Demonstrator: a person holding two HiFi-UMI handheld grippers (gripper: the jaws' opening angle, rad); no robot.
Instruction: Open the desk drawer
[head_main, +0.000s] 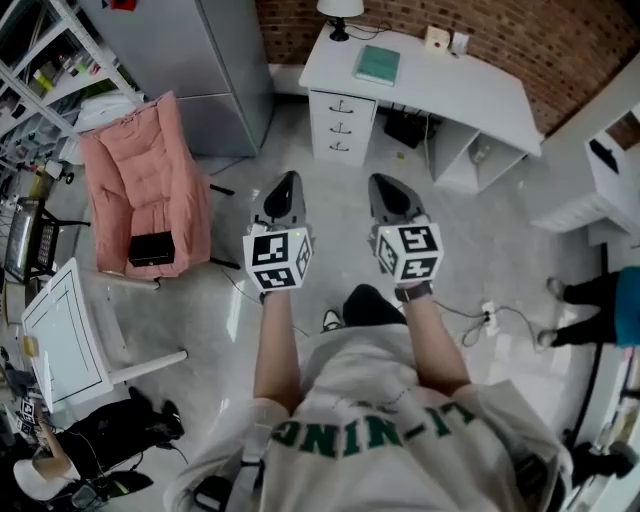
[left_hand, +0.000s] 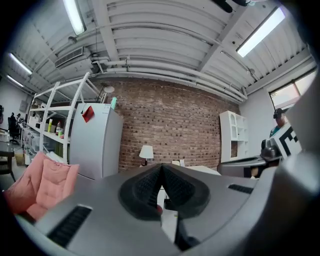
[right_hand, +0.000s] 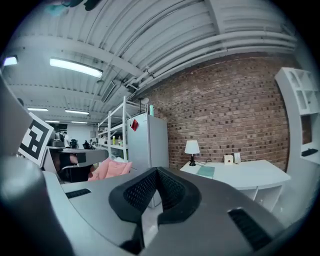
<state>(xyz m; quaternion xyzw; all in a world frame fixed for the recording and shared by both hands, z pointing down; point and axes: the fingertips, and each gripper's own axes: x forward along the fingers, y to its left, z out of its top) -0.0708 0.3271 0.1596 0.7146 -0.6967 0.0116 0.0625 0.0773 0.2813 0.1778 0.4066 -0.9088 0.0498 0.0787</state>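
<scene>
Left claw (head_main: 284, 190): pressed together, tips meeting, nothing pinched. Right claw (head_main: 386, 188): the same, closed and empty. I hold both out level in front of me, side by side, above the pale floor (head_main: 480, 240).

Drawers (head_main: 340, 125): a stack of three under the white bench (head_main: 470, 85), at the end nearer the grey fridge (head_main: 225, 60). All three sit flush, none pulled out. They are ahead of me and well apart from both claws.

On the bench: a lamp (head_main: 340, 12) at the back edge and a green book (head_main: 378, 64) lying flat.

Pink armchair (head_main: 150, 190) off to my left, with a black box (head_main: 152, 247) on its seat.
</scene>
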